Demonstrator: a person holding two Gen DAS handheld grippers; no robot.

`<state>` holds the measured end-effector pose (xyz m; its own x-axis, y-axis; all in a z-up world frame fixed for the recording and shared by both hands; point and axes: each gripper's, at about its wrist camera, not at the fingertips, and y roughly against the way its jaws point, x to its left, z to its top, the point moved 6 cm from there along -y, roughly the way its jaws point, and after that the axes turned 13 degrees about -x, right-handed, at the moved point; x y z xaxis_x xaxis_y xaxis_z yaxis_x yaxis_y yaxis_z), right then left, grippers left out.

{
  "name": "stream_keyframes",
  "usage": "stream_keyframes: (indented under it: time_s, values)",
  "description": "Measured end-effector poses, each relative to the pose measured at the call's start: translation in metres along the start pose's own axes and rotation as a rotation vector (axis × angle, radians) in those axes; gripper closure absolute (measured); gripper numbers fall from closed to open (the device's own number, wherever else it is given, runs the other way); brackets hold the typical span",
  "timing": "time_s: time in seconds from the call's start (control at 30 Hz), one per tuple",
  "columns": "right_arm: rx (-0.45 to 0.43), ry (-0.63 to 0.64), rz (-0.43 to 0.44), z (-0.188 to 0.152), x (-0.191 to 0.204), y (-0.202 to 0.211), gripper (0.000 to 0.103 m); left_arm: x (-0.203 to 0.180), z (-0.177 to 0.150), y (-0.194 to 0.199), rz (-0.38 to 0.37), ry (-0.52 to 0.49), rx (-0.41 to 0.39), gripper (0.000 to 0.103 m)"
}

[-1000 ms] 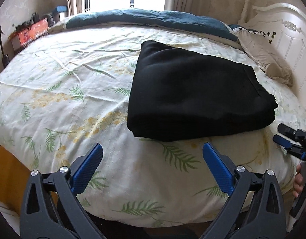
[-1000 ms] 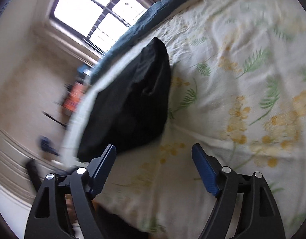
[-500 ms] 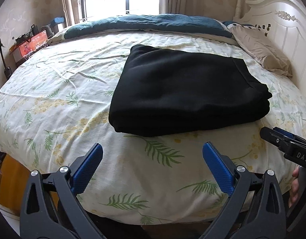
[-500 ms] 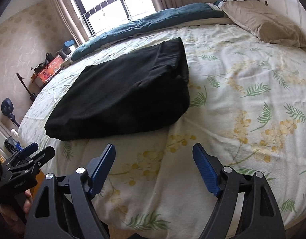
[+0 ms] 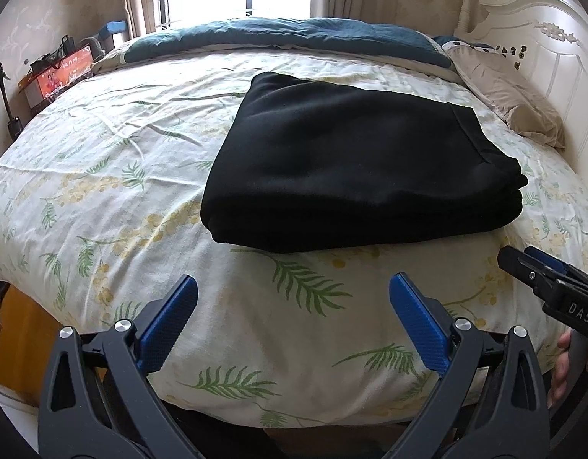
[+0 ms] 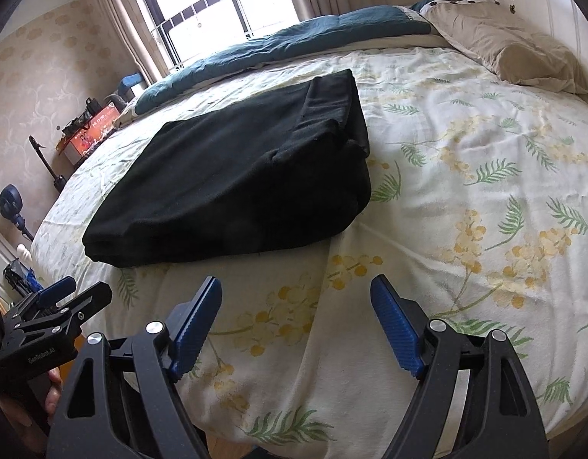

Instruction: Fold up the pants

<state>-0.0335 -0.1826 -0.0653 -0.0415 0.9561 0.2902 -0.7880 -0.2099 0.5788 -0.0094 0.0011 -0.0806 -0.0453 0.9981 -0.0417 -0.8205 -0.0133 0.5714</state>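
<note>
Pants (image 5: 355, 160): lay as a compact black folded stack on the floral bedsheet (image 5: 103, 176).
Left gripper (image 5: 292, 319): spread, empty, short of the stack.
Right gripper (image 6: 296, 321): spread, empty.
Remaining: apparently nothing.

Floral bedsheet (image 5: 141, 176) — teal duvet (image 5: 294, 34) by window, beige pillow (image 5: 512, 103) at headboard

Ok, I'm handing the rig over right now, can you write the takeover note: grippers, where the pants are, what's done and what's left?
Left gripper: open, empty, hovering over the near edge of the bed, short of the pants.
Right gripper: open, empty, also short of the pants, to their right.
Black pants: lying in a compact folded stack mid-bed, neither gripper touching them.
Done: the folding looks complete; layers show at the stack's right end.
Left: probably nothing beyond a check of the edges; tidy the right end if you want it squarer.
</note>
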Motion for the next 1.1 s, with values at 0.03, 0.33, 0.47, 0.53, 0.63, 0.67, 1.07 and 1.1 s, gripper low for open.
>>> stream_keyframes:
  time_s: [0.03, 0.33, 0.47, 0.53, 0.63, 0.67, 1.07, 1.1]
  values:
    - [0.002, 0.000, 0.000, -0.0003, 0.0002, -0.0003, 0.024, -0.0002, -0.0001, -0.0001, 0.000, 0.000, 0.000, 0.003]
    - [0.006, 0.003, -0.003, -0.0028, 0.0021, -0.0002, 0.024, -0.0002, -0.0006, -0.0007, 0.007, -0.007, 0.001, 0.003]
    - [0.009, 0.003, -0.003, -0.0048, 0.0017, -0.0013, 0.024, -0.0008, -0.0008, -0.0009, 0.007, -0.009, -0.001, 0.003]
    - [0.014, 0.001, -0.001, -0.0061, 0.0015, -0.0020, 0.024, -0.0009, -0.0005, -0.0004, 0.012, -0.012, -0.004, 0.003]
    - [0.015, -0.001, -0.001, -0.0071, 0.0014, -0.0019, 0.024, -0.0009, 0.0005, -0.0001, 0.014, -0.013, -0.006, 0.003]
    - [0.016, 0.000, 0.000, -0.0064, 0.0007, -0.0021, 0.024, -0.0005, 0.0010, 0.0003, 0.017, -0.013, -0.010, 0.003]
    - [0.021, 0.006, 0.002, -0.0086, 0.0029, -0.0012, 0.024, 0.0020, 0.0041, 0.0040, 0.036, -0.020, -0.020, 0.003]
    - [0.021, 0.005, 0.002, -0.0088, 0.0030, -0.0011, 0.024, 0.0024, 0.0043, 0.0041, 0.040, -0.021, -0.022, 0.003]
